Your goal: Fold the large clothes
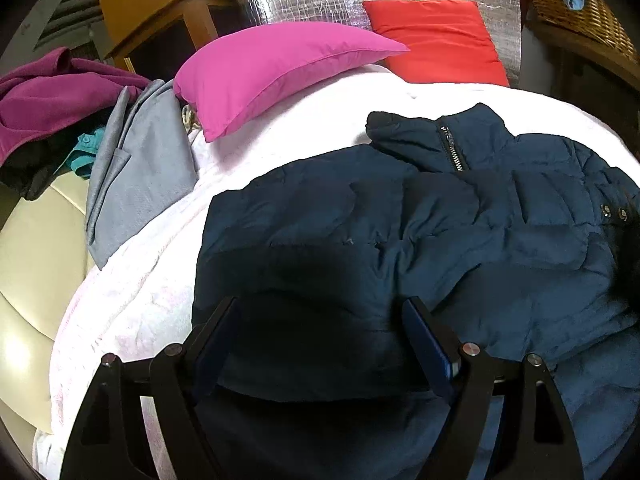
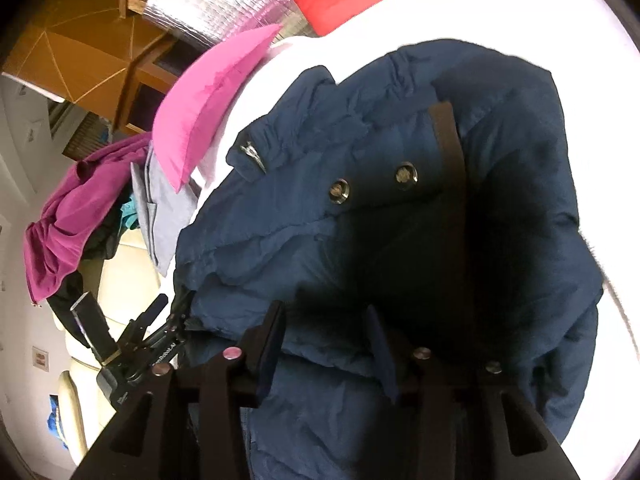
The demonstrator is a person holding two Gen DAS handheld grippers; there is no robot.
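The puffy blue jacket lies spread on the white blanket, just below the pink pillow. It looks soft, squashy and a bit slippery, so grab a thick edge. The left claw hangs wide open over it, holding nothing. The right claw is half open around a fold; whether it pinches, I cannot tell.

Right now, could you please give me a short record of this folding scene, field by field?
garment: navy puffer jacket spread on the white blanket, collar zip away from the camera
left gripper: open, over the jacket's near edge
right gripper: jaws astride a fold of jacket fabric; whether the pads press on it cannot be told
snaps: two metal snaps showing in the right wrist view
nearby: pink pillow, red pillow, grey garment, purple garment
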